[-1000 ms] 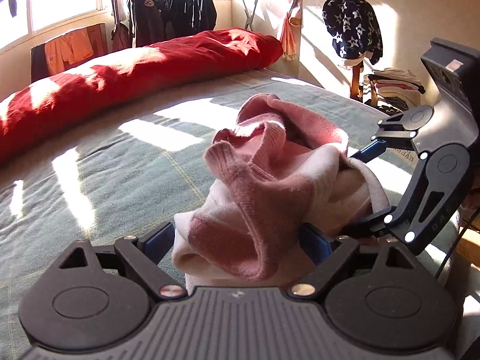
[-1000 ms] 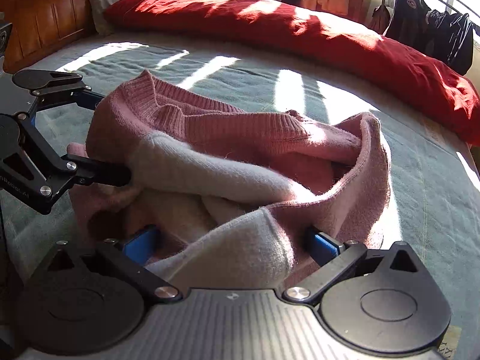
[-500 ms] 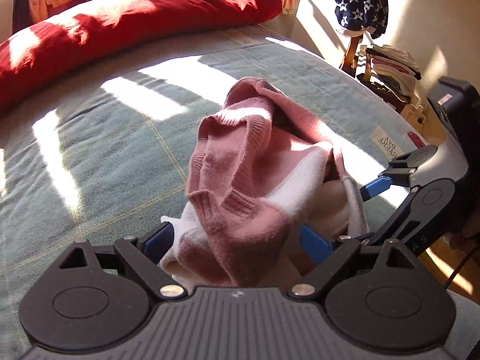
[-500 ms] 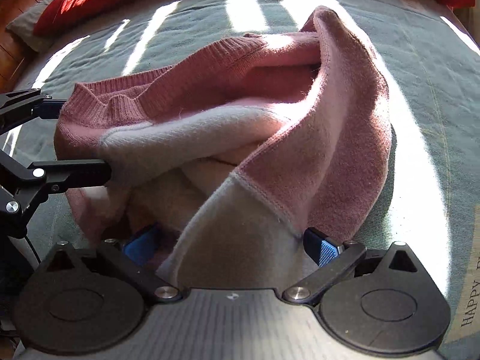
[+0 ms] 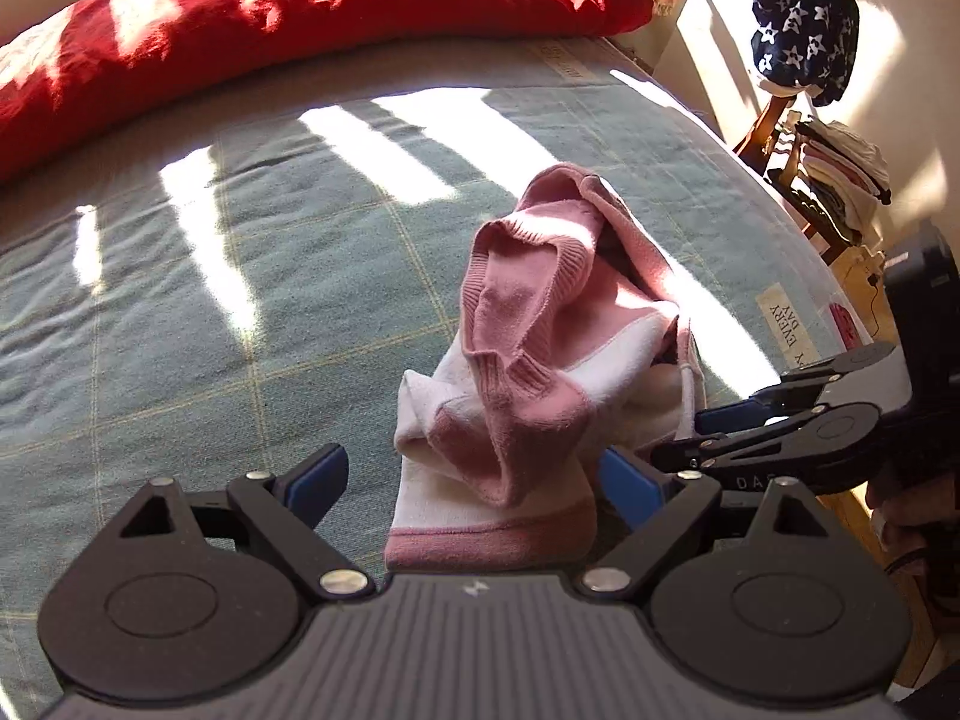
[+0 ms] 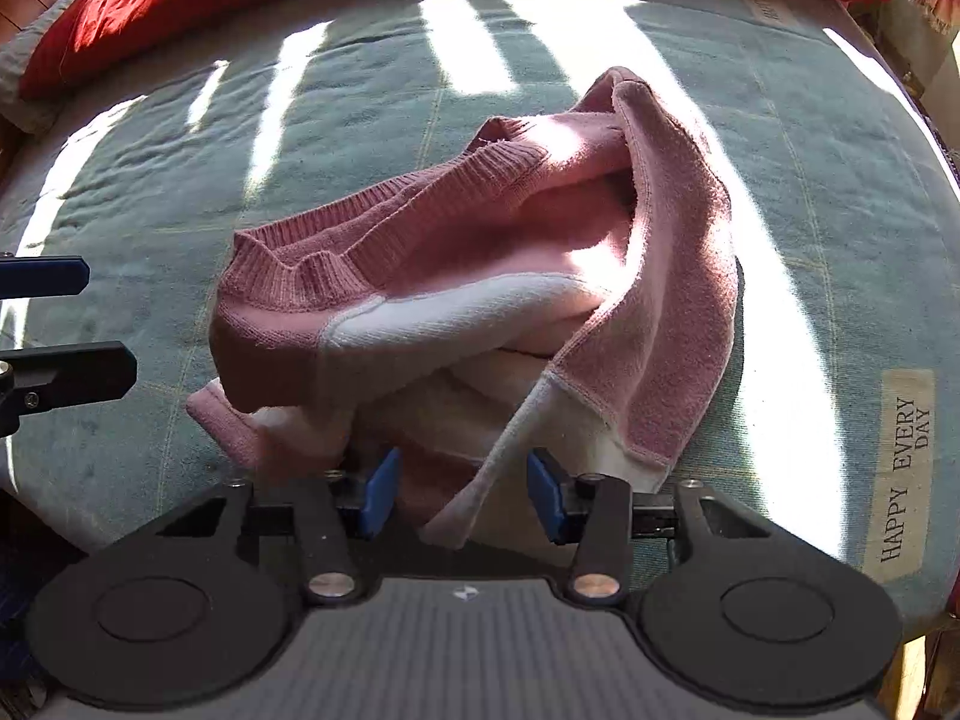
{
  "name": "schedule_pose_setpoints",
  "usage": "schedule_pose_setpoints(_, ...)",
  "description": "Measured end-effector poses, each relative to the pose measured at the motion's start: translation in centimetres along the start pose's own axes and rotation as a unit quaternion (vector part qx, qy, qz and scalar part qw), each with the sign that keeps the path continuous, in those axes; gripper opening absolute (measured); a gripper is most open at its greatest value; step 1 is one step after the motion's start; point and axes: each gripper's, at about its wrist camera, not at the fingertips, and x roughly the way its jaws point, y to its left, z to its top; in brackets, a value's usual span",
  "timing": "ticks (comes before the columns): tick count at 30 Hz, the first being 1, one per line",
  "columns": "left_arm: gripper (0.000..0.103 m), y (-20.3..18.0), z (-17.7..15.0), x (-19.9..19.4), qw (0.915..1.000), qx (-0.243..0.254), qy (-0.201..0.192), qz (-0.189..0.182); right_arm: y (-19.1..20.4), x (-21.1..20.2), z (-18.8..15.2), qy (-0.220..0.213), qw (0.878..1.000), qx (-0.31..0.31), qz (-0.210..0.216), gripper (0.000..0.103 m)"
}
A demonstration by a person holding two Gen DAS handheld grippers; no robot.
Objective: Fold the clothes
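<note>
A pink and white knit sweater (image 5: 528, 372) lies in a crumpled heap on the grey-green bedspread (image 5: 240, 300). My left gripper (image 5: 474, 480) stands wide open at its near end, with the pink hem lying loose between the pads. The right gripper (image 5: 684, 438) comes in from the right against the heap's side. In the right wrist view the sweater (image 6: 480, 276) fills the middle. My right gripper (image 6: 462, 495) is half narrowed around a hanging white edge, with a gap still at the right pad. The left gripper (image 6: 60, 324) shows at the left edge, apart from the cloth.
A long red duvet (image 5: 270, 18) runs along the bed's far side. Past the bed's right edge stand a chair with a star-patterned cloth (image 5: 804, 18) and a stack of folded clothes (image 5: 846, 168). A "HAPPY EVERY DAY" label (image 6: 906, 462) marks the bedspread near the edge.
Both grippers have pulled back from the sweater, which now rests on the bed as a heap. The left gripper no longer wraps the bundle. The right gripper's fingers have narrowed.
</note>
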Motion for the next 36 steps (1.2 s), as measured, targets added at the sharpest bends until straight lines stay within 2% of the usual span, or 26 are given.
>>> schedule_pose_setpoints(3, 0.091, 0.8, -0.5, -1.1, 1.0000, -0.007, 0.003, 0.001, 0.1, 1.1, -0.5, 0.004, 0.999, 0.031, -0.033, 0.027)
schedule_pose_setpoints(7, 0.091, 2.0, -0.9, -2.8, 1.0000, 0.006, 0.000, -0.003, 0.1, 1.5, -0.4, -0.004, 0.995, 0.084, -0.050, 0.019)
schedule_pose_setpoints(9, 0.091, 2.6, -1.0, -3.6, 0.9999, 0.011, 0.003, -0.006, 0.2, 2.0, -0.6, -0.007, 0.993, 0.098, -0.065, 0.010)
schedule_pose_setpoints(11, 0.091, 3.1, -1.1, -4.5, 0.9997, 0.022, 0.004, -0.008, 0.0, 2.0, -0.8, -0.010, 0.991, 0.112, -0.072, 0.006)
schedule_pose_setpoints(15, 0.091, 3.7, -0.7, -5.4, 0.9992, 0.038, 0.013, 0.000, -0.9, 0.9, -0.7, -0.015, 0.989, 0.117, -0.085, 0.005)
schedule_pose_setpoints(19, 0.091, 3.8, 0.5, -5.4, 0.9998, 0.014, 0.017, 0.003, -2.4, -0.5, 0.3, -0.010, 0.991, 0.097, -0.095, 0.005)
schedule_pose_setpoints(22, 0.091, 3.0, 1.7, -4.9, 0.9999, 0.004, 0.016, 0.002, -4.3, -1.7, 1.5, -0.016, 0.991, 0.068, -0.117, 0.005)
schedule_pose_setpoints(23, 0.091, 2.6, 2.2, -4.6, 0.9998, 0.003, 0.017, 0.003, -5.0, -1.9, 1.9, -0.018, 0.990, 0.057, -0.129, 0.000)
schedule_pose_setpoints(25, 0.091, 1.7, 3.3, -3.8, 0.9997, -0.001, 0.024, 0.008, -7.1, -2.3, 2.8, -0.017, 0.990, 0.054, -0.130, 0.000)
schedule_pose_setpoints(27, 0.091, 0.8, 4.4, -3.1, 0.9996, -0.008, 0.027, 0.009, -9.2, -2.8, 3.6, -0.015, 0.992, 0.070, -0.102, 0.001)
schedule_pose_setpoints(32, 0.091, -1.0, 6.3, -1.6, 0.9991, -0.026, 0.032, 0.011, -9.6, -2.8, 4.9, 0.011, 0.996, 0.089, 0.009, 0.019)
schedule_pose_setpoints(34, 0.091, -1.4, 6.5, -1.1, 0.9987, -0.033, 0.038, 0.009, -8.0, -1.8, 5.1, 0.027, 0.996, 0.075, 0.030, 0.021)
schedule_pose_setpoints(36, 0.091, -1.7, 6.6, -0.7, 0.9982, -0.040, 0.045, 0.004, -7.2, -0.6, 5.1, 0.044, 0.995, 0.081, 0.030, 0.025)
